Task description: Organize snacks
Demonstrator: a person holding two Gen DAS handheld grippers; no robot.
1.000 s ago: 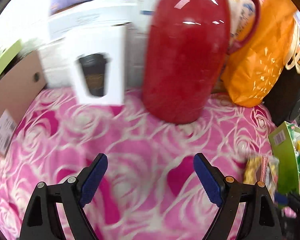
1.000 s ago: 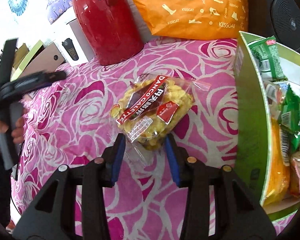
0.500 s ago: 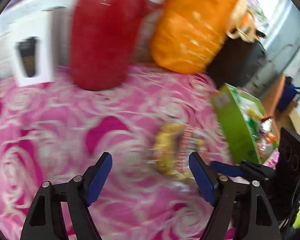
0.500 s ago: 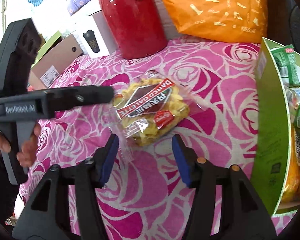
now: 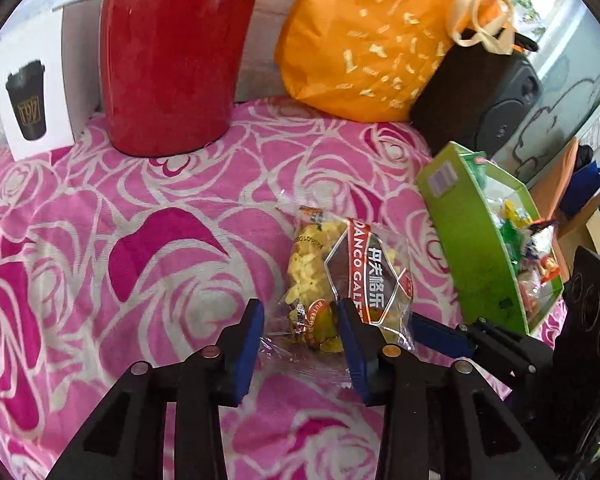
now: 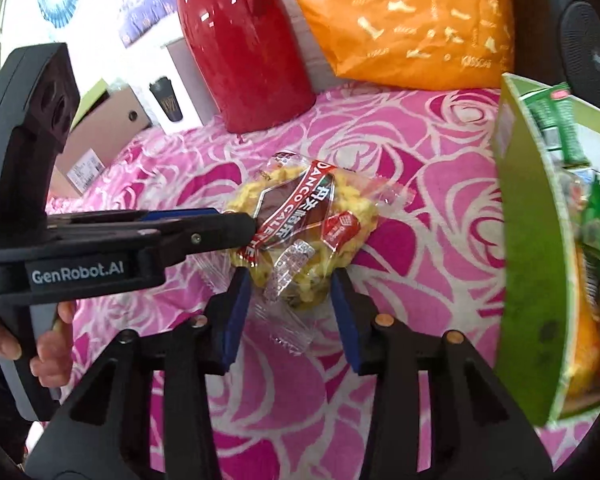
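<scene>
A clear snack bag [image 5: 352, 276] of yellow crackers with a red and brown label lies on the pink rose cloth [image 5: 140, 240]. My left gripper [image 5: 302, 332] has its blue pads pressed on the bag's near left end. From the other side my right gripper [image 6: 290, 304] squeezes the bag's [image 6: 300, 216] near end between its pads. In the right wrist view the left gripper [image 6: 240, 226] reaches in from the left, held by a hand [image 6: 56, 344]. A green box [image 6: 528, 240] full of snack packets stands just right of the bag.
A tall red jug [image 5: 172, 60], an orange shopping bag [image 5: 360, 40] and a black speaker [image 5: 480, 100] line the back. A white box [image 5: 32, 92] with a cup picture and a cardboard box [image 6: 100, 128] sit at the back left.
My left gripper swung right from the red jug to the snack bag and narrowed onto it. The right gripper's jaws widened briefly, then narrowed again on the bag.
</scene>
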